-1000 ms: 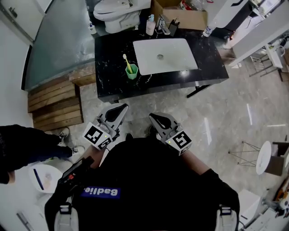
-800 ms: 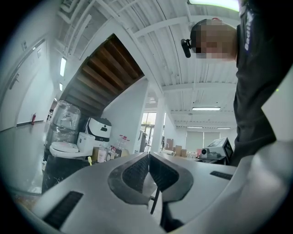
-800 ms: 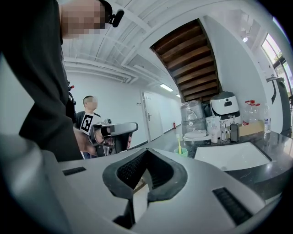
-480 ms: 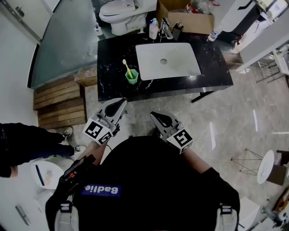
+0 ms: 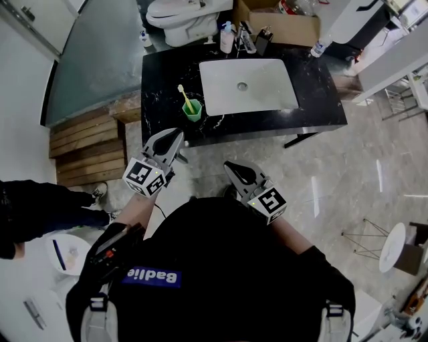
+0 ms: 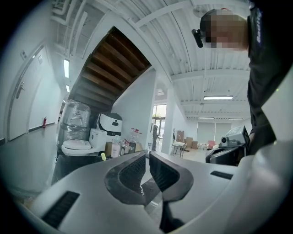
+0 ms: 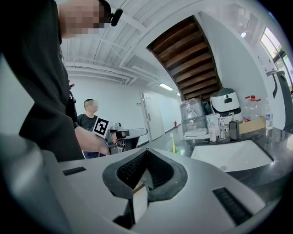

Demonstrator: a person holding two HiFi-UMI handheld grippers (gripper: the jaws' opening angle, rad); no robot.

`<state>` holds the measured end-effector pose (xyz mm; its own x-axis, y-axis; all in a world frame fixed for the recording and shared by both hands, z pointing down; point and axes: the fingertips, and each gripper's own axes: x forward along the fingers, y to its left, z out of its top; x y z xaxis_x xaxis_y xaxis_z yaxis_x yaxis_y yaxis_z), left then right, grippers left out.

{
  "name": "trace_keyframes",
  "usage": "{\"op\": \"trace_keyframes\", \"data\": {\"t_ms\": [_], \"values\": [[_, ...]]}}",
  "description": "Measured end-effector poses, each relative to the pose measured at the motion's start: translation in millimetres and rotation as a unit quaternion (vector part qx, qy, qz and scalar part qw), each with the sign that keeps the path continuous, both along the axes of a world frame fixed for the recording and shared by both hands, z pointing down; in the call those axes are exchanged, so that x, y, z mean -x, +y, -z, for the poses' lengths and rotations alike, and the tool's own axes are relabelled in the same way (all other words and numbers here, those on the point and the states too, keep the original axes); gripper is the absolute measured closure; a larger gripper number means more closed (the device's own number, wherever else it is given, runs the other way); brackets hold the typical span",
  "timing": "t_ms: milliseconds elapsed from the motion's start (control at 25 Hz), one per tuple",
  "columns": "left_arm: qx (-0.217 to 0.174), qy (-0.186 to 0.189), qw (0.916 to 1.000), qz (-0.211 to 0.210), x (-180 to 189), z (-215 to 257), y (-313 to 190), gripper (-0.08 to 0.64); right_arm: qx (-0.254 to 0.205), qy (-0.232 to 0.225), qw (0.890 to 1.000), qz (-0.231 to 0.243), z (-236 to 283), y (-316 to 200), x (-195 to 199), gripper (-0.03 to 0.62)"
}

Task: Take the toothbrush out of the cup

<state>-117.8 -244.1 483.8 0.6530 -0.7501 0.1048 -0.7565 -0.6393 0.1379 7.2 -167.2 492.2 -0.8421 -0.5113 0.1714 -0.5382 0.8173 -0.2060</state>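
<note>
A green cup [image 5: 192, 111] stands on the black counter [image 5: 314, 80], left of the sink, with a yellow toothbrush [image 5: 182, 95] leaning out of it. My left gripper [image 5: 179, 134] is just short of the counter's front edge, a little below the cup. Its jaws are opening to a thin slit with nothing between them [image 6: 147, 154]. The toothbrush [image 6: 103, 156] shows small and far in the left gripper view. My right gripper [image 5: 229, 166] hangs back over the floor, shut and empty [image 7: 145, 151]. The right gripper view shows the cup [image 7: 174, 150] ahead.
A white sink [image 5: 247, 83] is set in the counter, with a soap bottle [image 5: 227, 37] and other bottles at the back. A toilet [image 5: 180, 13] and cardboard box [image 5: 281, 25] lie behind. A wooden pallet [image 5: 87, 143] and a bystander's arm [image 5: 33, 214] are at left.
My left gripper has moved forward to the counter's front edge, nearer the cup. The right gripper has crept forward a little. Cup and toothbrush have not moved.
</note>
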Motion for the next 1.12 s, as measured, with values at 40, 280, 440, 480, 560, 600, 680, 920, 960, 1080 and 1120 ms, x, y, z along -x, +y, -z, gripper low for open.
{"op": "trace_keyframes", "data": {"t_ms": [40,280,440,480,560,600,680,920,960,1080,1120], "values": [[0.002,-0.003,1.0,0.001,0.4,-2.8,-3.2,0.543,0.001,0.001,1.0,-0.001,-0.8,-0.5,-1.3,0.58],[0.015,-0.008,0.9998,0.007,5.1,-16.6,-26.6,0.503,0.007,0.004,1.0,-0.012,-3.2,-1.6,-9.5,0.58],[0.025,0.001,0.9995,0.02,12.3,-22.5,-47.3,0.483,0.011,0.01,1.0,-0.018,-5.5,-0.5,-13.5,0.58],[0.027,-0.001,0.9994,0.024,13.8,-24.5,-51.9,0.478,0.013,0.011,1.0,-0.019,-6.1,0.0,-13.5,0.58],[0.03,-0.007,0.9991,0.03,15.8,-29.7,-60.8,0.468,0.015,0.015,1.0,-0.019,-7.4,0.8,-13.1,0.58],[0.032,-0.009,0.9989,0.032,16.5,-32.6,-65.2,0.463,0.015,0.017,1.0,-0.019,-8.2,0.9,-12.9,0.58],[0.034,-0.015,0.9986,0.036,17.6,-38.3,-74.4,0.457,0.015,0.022,0.999,-0.021,-9.3,0.7,-13.3,0.58],[0.048,-0.028,0.997,0.054,23.2,-55.2,-101.7,0.451,0.019,0.031,0.999,-0.027,-10.8,0.5,-16.5,0.58],[0.053,-0.028,0.9966,0.057,24.0,-59.0,-105.5,0.442,0.019,0.032,0.999,-0.028,-10.9,0.5,-17.5,0.58],[0.067,-0.028,0.9953,0.064,25.0,-70.7,-115.1,0.439,0.02,0.038,0.999,-0.034,-11.6,-0.3,-22.9,0.58],[0.07,-0.029,0.9949,0.066,25.7,-74.4,-117.2,0.439,0.022,0.039,0.998,-0.037,-12.4,-0.4,-24.6,0.58]]}}
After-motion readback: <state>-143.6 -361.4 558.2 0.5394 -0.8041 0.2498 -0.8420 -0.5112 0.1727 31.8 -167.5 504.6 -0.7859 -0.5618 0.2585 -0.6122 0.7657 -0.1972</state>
